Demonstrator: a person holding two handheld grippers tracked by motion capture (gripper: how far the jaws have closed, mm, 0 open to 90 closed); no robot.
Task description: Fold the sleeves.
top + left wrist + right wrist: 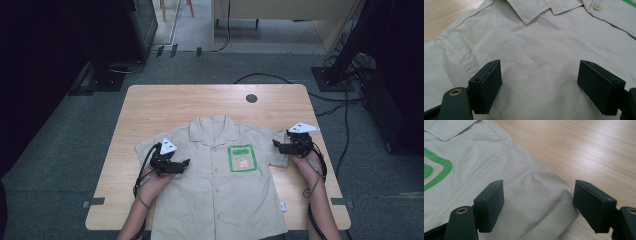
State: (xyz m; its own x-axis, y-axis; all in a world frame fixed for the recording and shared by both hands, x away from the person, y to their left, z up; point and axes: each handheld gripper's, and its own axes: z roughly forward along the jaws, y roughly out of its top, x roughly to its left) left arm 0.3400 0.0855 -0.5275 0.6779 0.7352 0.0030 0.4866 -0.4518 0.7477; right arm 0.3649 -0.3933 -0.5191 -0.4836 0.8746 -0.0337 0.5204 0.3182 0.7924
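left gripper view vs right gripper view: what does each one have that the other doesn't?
Left gripper view alone: the collar and a button, with the open left gripper over the chest cloth. Right gripper view alone: the sleeve, with the open right gripper above its hem. Shared: beige shirt, green patch, wooden table.
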